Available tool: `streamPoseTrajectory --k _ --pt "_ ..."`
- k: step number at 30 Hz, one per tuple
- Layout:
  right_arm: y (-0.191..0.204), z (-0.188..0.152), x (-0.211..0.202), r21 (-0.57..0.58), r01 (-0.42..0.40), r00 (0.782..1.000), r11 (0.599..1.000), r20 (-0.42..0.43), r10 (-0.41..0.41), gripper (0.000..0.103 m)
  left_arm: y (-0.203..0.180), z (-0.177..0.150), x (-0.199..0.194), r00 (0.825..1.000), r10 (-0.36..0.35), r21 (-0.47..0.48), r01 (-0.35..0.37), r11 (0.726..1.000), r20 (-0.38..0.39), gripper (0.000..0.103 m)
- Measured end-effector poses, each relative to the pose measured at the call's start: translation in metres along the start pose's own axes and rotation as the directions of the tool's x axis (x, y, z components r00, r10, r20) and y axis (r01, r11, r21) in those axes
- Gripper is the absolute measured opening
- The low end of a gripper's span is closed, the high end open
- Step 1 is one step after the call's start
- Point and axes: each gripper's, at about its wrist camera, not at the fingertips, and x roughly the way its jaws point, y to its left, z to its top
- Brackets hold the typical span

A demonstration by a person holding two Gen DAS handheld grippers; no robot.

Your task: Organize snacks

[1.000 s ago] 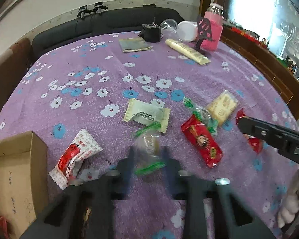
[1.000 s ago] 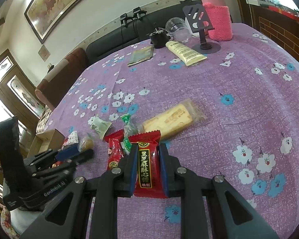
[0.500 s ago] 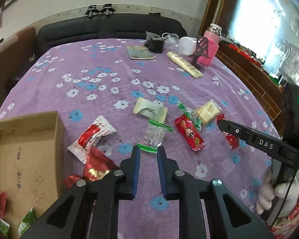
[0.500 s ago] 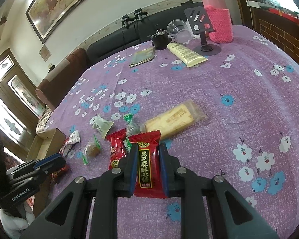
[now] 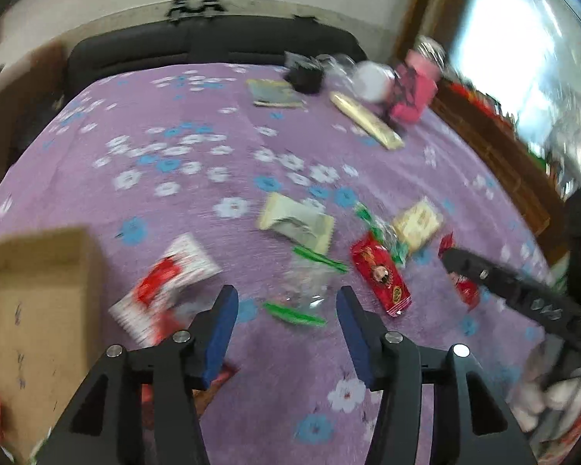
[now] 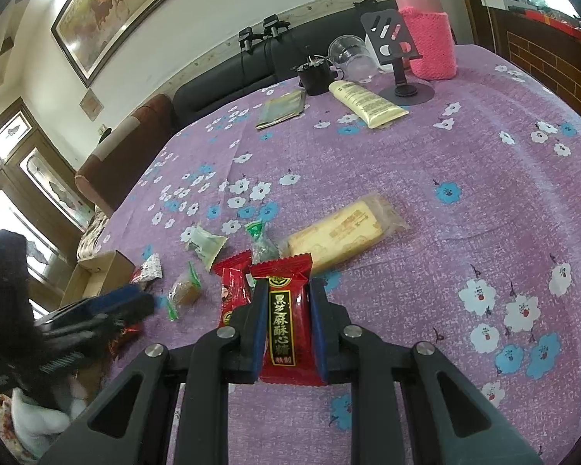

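The left claw hangs over the purple flowered tabletop with its blue-padded fingers spread wide apart and nothing between them. Just ahead of its tips lies a clear-wrapped candy with green twisted ends, flat on the cloth. To the left of that sits a red-and-white packet, and further left the open cardboard box — a scrap of red wrapper shows at its near corner. Beyond the clear candy lie a pale green-white packet, a red packet with a cartoon face and a yellowish biscuit pack. This view is blurred, so small print cannot be read.

The right claw is clamped on a red candy packet with a black label and gold characters, gripped by its two long sides and held just above the tabletop. Beside it on the cloth lies the cartoon-face packet, partly tucked behind the claw's left finger, and past it the long biscuit pack, angled away to the right. At the far edge stand a pink knit-sleeved bottle, a black phone stand and a cream tube lying flat.
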Motion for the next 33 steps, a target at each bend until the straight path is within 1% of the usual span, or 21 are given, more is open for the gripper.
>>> streamPoseTrajectory --k 1,2,4,5,6,7,8,13,15,18,21,25,27,28,30,33 --pt "-0.001 0.000 0.000 0.000 -0.001 1.000 1.000 0.000 0.001 0.019 -0.008 0.001 0.007 1.000 0.005 0.044 -0.005 0.999 -0.011 0.060" --pt "-0.001 0.000 0.000 0.001 -0.001 1.000 1.000 0.000 0.001 0.019 -0.018 0.003 0.016 0.999 0.032 0.100 -0.030 0.995 -0.026 0.062" --pt "0.000 0.001 0.000 0.000 -0.002 1.000 1.000 0.000 0.002 0.019 -0.033 0.003 0.032 0.994 0.102 0.199 -0.091 0.976 -0.047 0.063" --pt "0.000 0.001 0.000 -0.001 -0.002 1.000 1.000 -0.001 0.002 0.019 -0.035 0.003 0.035 0.993 0.105 0.212 -0.093 0.973 -0.049 0.063" --pt "0.000 0.001 0.001 -0.001 -0.003 1.000 1.000 -0.003 0.003 0.019 -0.034 0.005 0.035 0.994 0.100 0.205 -0.088 0.975 -0.045 0.054" --pt "0.000 0.001 0.001 -0.001 -0.004 1.000 1.000 -0.005 0.004 0.019 -0.032 0.008 0.035 0.995 0.085 0.185 -0.074 0.980 -0.053 0.033" --pt "0.000 0.001 0.002 -0.002 -0.003 1.000 1.000 -0.007 0.003 0.019 -0.030 0.009 0.034 0.996 0.071 0.160 -0.062 0.985 -0.057 0.030" --pt "0.002 0.001 0.001 -0.011 -0.006 1.000 1.000 -0.005 0.005 0.019 -0.028 0.001 0.027 0.996 0.070 0.139 -0.063 0.988 -0.047 0.030" --pt "0.003 0.001 0.001 -0.015 -0.005 1.000 1.000 -0.004 0.005 0.019 -0.026 -0.001 0.017 0.999 0.041 0.109 -0.037 0.993 -0.031 0.030" --pt "0.003 0.000 0.001 -0.015 -0.008 1.000 1.000 -0.003 0.008 0.019 -0.021 -0.006 -0.010 1.000 0.010 0.063 -0.011 0.998 0.020 0.030" --pt "0.005 -0.001 0.000 -0.023 -0.012 1.000 1.000 0.004 0.012 0.019 -0.013 -0.012 -0.043 0.997 -0.003 0.018 0.001 1.000 0.074 0.030" --pt "0.013 -0.004 -0.006 -0.044 -0.021 0.999 0.999 0.028 0.023 0.019 0.013 -0.024 -0.092 0.988 0.026 -0.050 -0.018 0.999 0.153 0.030" --pt "0.023 -0.006 -0.014 -0.077 -0.012 0.998 0.997 0.058 0.016 0.019 0.032 -0.031 -0.115 0.981 0.059 -0.087 -0.043 0.995 0.186 0.030" --pt "0.032 -0.006 -0.019 -0.097 -0.003 0.997 0.995 0.073 0.010 0.019 0.041 -0.034 -0.122 0.978 0.077 -0.103 -0.058 0.993 0.194 0.030" --pt "0.053 -0.006 -0.029 -0.146 -0.011 0.996 0.989 0.087 0.024 0.019 0.065 -0.041 -0.136 0.974 0.113 -0.137 -0.086 0.987 0.199 0.030" --pt "0.093 -0.010 -0.038 -0.216 -0.064 0.995 0.974 0.065 0.080 0.020 0.097 -0.049 -0.149 0.969 0.155 -0.184 -0.119 0.976 0.193 0.031"
